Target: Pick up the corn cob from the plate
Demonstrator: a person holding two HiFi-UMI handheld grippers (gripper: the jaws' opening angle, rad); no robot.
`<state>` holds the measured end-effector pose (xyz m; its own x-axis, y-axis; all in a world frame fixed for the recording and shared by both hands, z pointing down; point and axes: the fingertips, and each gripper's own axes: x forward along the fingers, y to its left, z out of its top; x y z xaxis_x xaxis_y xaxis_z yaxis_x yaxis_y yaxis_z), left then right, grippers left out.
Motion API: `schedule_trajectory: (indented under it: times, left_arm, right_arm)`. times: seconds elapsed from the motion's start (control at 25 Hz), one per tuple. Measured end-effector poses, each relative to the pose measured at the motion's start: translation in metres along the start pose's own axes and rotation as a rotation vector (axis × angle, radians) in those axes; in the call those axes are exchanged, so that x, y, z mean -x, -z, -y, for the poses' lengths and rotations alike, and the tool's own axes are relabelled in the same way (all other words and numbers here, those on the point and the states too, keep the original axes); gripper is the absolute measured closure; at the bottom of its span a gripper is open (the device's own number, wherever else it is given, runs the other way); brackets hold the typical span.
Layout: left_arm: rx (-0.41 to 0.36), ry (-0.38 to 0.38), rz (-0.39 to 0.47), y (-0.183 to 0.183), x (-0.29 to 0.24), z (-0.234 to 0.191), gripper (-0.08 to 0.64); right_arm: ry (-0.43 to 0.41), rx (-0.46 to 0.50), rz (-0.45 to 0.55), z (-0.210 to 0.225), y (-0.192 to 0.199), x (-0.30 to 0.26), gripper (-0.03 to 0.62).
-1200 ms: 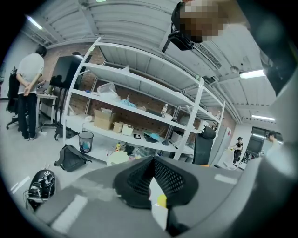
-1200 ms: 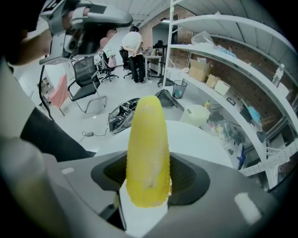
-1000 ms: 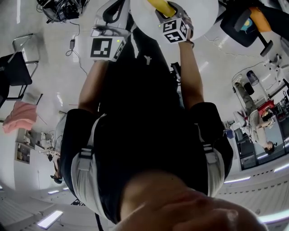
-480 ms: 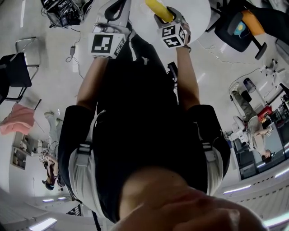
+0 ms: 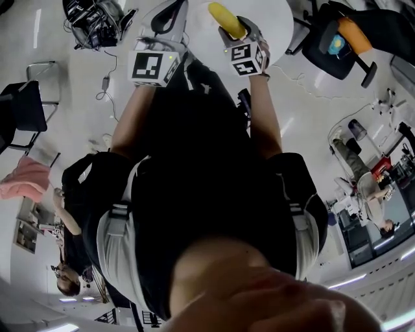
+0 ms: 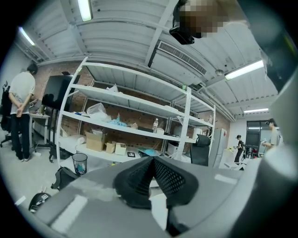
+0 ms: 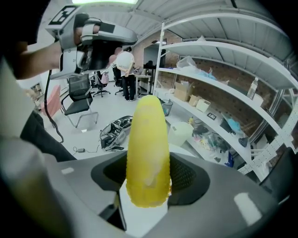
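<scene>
The yellow corn cob [image 5: 225, 19] [image 7: 148, 144] sticks out lengthwise from my right gripper [image 5: 231, 28] [image 7: 148, 175], which is shut on its thick end, pads pressed against both sides. It hangs in the air above a round white table [image 5: 280, 19]; no plate shows in any view. My left gripper [image 5: 167, 15] [image 6: 151, 162] is held up beside the right one, its black pads meeting at the tips with nothing between them. In the right gripper view the left gripper [image 7: 95, 42] appears at the upper left, held in a hand.
White shelving racks [image 6: 135, 111] with boxes and bags stand ahead. A mesh bin [image 6: 79, 163], a dark bag [image 7: 114, 131] on the floor, office chairs [image 5: 337, 39] [image 7: 79, 100] and cables surround me. People stand near desks [image 6: 21, 111].
Both hands have risen together. The corn cob has gone up with the right gripper and shows more fully in the head view. Neither gripper's jaws changed.
</scene>
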<state>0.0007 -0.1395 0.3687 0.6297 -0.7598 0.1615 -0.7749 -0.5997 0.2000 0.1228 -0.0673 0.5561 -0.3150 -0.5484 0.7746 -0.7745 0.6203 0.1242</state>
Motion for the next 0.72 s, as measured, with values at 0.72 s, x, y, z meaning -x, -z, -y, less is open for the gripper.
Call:
schedule_trajectory:
  times: [0.72]
  left_arm:
    - [-0.030,0.044,0.066,-0.033,0.013,0.021,0.557]
  right_arm:
    - [0.066,-0.110,0.203,0.017,-0.053,0.061,0.330]
